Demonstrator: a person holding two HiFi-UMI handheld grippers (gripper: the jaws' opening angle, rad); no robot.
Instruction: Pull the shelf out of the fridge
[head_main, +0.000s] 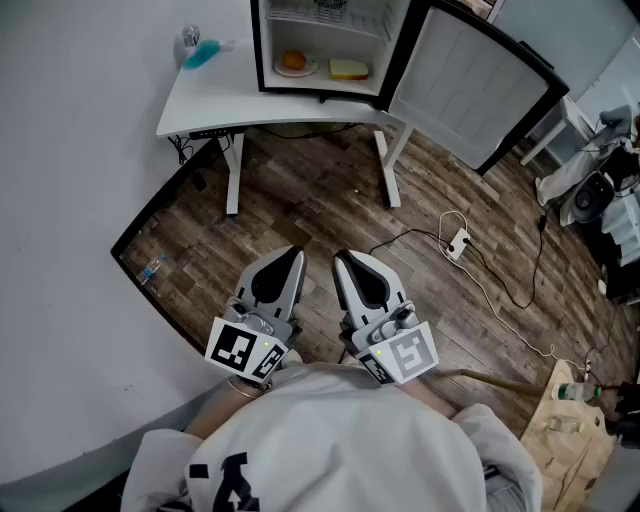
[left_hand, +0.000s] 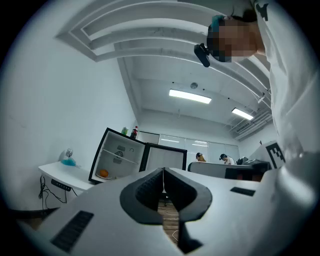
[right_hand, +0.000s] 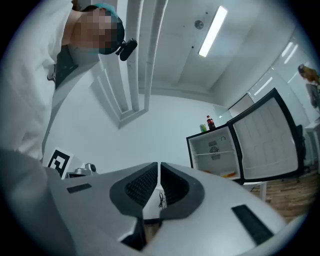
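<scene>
The left gripper (head_main: 286, 262) and right gripper (head_main: 349, 268) are hovering clenched on nothing, with the shelf (left_hand: 121, 155) sitting far ahead in the open fridge (head_main: 257, 60), probably light, stiff and slick, best pinched at its front edge.

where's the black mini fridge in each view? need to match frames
Head view: top centre, the black, white-lined mini fridge on the white table.
Left gripper view: left of centre, at mid height.
Right gripper view: right of centre, at mid height.
Shared landmark: its open door, on the picture's right of the fridge in all three.
</scene>
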